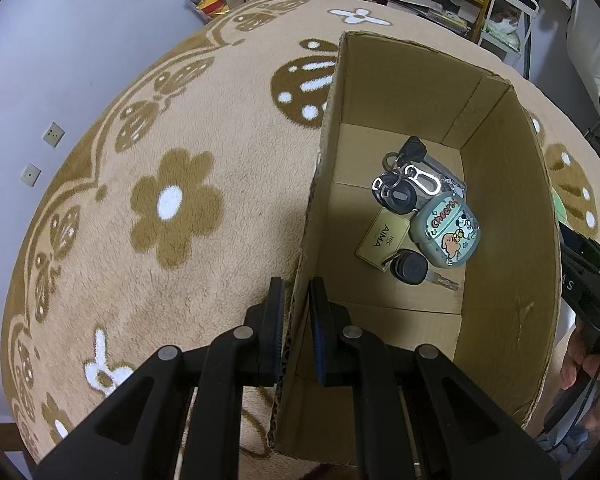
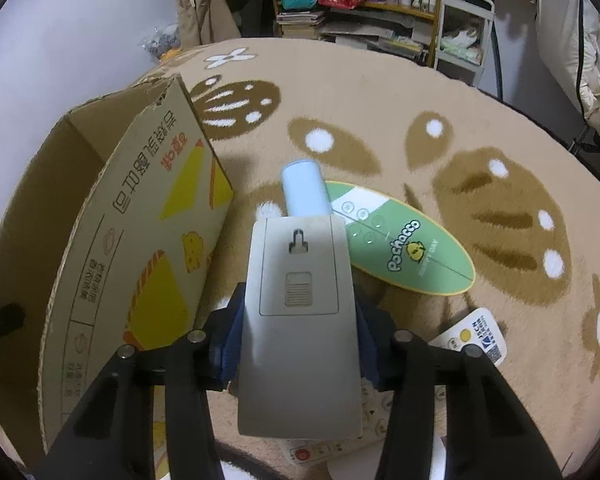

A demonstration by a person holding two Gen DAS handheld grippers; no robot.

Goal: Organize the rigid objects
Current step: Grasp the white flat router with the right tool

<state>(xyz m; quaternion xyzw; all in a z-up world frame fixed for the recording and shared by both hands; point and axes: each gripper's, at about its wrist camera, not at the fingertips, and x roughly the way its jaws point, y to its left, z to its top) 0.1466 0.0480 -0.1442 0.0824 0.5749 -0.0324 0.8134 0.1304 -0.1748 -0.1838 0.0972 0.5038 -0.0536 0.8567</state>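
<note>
My left gripper (image 1: 296,284) is shut on the near left wall of the open cardboard box (image 1: 320,184), one finger inside and one outside. On the box floor lie a bunch of keys (image 1: 396,196), a cartoon earbud case (image 1: 446,232), a gold AIMA card (image 1: 382,236) and a single black key (image 1: 410,268). My right gripper (image 2: 300,308) is just right of the box (image 2: 140,220), its blue pads pressed on both sides of a grey remote (image 2: 300,272) that lies back side up. Beyond its tip are a light blue cylinder (image 2: 304,188) and a green oval remote (image 2: 404,248).
A white remote (image 2: 476,336) lies right of the right gripper, and another white remote (image 2: 328,448) shows under the grey one. All rest on a beige flowered rug (image 1: 172,200). Shelves and a white cart (image 2: 464,28) stand beyond the rug. A hand (image 1: 580,364) shows at the right edge.
</note>
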